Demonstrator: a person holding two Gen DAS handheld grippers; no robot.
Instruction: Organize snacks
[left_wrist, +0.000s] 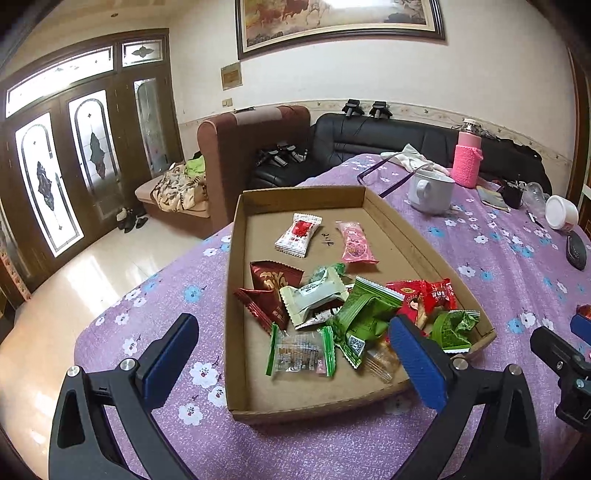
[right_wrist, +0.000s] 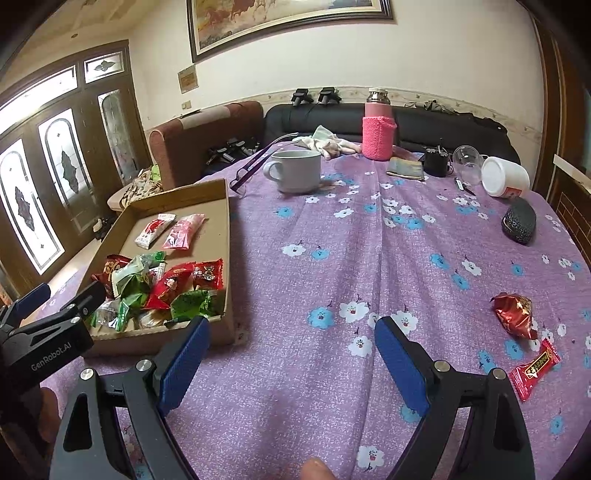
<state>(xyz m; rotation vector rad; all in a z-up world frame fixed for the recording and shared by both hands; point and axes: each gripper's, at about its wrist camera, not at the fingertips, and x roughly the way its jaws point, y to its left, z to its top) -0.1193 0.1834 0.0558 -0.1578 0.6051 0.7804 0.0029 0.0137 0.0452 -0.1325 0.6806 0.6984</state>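
Shallow cardboard tray on the purple flowered tablecloth, at the table's left side. Inside, toward the near end, a loose heap of wrapped snacks: dark red triangular packets, a pale green packet, bright green packets, a red packet with a cartoon figure, a clear packet with green ends. Further back on the tray floor, apart from the heap, a white-and-red packet and just beside it a pink packet.

Still outside the tray, at the right of the table: a crumpled red-gold wrapper and, nearer the table edge, a red bar-shaped snack, close together but not touching.

Left gripper held over the near end of the tray, jaws spread wide, nothing between the blue pads; one pad over the cloth left of the tray, the other above the right side of the heap. Right gripper over bare cloth between tray and loose snacks, jaws likewise wide apart and empty.

Farther back on the table: a grey mug, a pink bottle in a knitted sleeve, a white tub on its side, a dark oval case. Behind, a black sofa and a brown armchair.
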